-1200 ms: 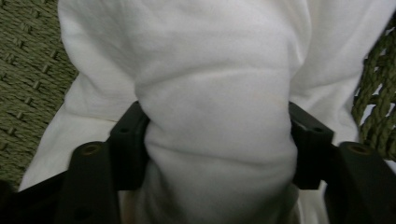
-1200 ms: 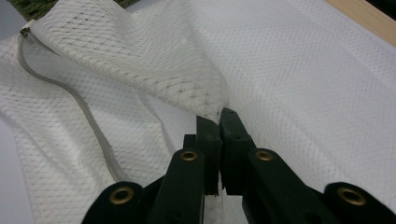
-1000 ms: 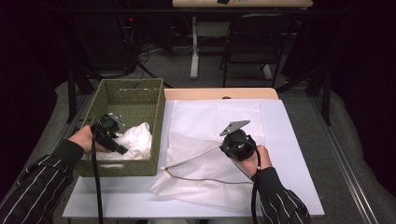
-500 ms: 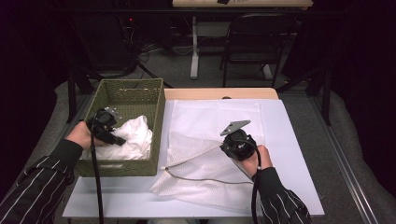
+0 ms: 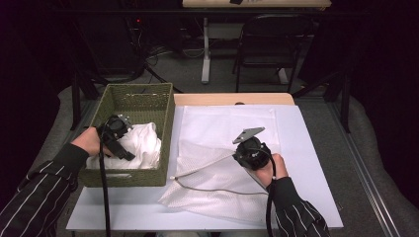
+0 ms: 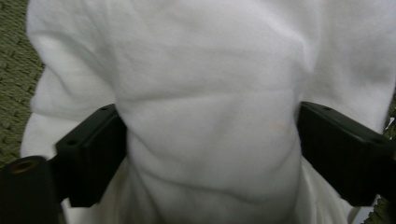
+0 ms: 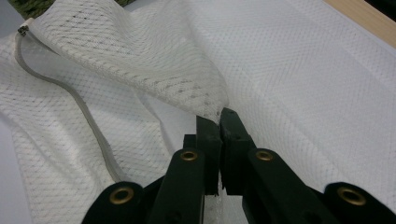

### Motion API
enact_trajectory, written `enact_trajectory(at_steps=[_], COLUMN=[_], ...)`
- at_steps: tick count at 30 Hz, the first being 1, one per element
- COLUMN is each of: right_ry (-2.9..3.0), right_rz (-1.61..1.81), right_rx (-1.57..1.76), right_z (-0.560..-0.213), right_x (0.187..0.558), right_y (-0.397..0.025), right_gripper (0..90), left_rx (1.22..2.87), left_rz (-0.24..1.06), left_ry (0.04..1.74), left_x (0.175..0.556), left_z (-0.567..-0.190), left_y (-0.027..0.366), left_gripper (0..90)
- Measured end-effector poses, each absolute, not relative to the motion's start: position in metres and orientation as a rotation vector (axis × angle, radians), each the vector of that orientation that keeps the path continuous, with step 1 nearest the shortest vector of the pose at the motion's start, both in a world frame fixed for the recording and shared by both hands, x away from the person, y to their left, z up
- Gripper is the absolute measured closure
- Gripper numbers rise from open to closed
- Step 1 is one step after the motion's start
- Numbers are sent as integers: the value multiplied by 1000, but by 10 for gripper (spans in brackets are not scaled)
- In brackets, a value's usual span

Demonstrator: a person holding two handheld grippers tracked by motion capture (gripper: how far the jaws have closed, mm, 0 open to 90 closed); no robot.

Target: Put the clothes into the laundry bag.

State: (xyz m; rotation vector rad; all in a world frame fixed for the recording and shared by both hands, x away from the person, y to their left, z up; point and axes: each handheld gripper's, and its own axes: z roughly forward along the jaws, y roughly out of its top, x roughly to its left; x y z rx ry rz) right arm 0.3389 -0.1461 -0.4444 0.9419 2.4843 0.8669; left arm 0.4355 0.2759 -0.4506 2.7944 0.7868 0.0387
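Mesh bag lying flat, zipper opening facing basket, right hand-held gripper pinching edge

Left tool angled down with jaws spread wide, right tool jaws pinched together, both forearms extended forward

no readable text, labels or numbers, views partly dim

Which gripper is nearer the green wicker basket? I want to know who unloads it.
Left. The left gripper is inside the basket, jaws around the white cloth. The right gripper is beside it, pinching the mesh bag.
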Motion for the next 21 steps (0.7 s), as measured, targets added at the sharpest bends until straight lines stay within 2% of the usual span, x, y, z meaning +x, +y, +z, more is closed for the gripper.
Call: enact_trajectory(at_steps=[2,8,16,17,18,19,21], right_ry=[2487,2489,2492,2492,2492,2492,2487], right_rz=[869,865,860,861,858,858,864], right_rx=[941,942,941,941,940,940,933], right_z=[-444,-445,-445,-445,-445,-445,-444], right_x=[339,338,338,338,338,338,337], right_y=[-146,-145,-145,-145,-144,-144,-144], right_gripper=[884,884,884,884,884,884,884], left_rx=[2809,2817,2886,2891,2895,2898,2889], left_rz=[32,11,-82,-74,-60,-60,-56], left_ry=[783,814,805,800,792,775,762], left_x=[437,441,441,440,439,438,436], left_z=[-454,-464,-482,-482,-482,-481,-482], left_y=[274,274,270,270,269,270,270], left_gripper=[0,0,2,29,121,121,199])
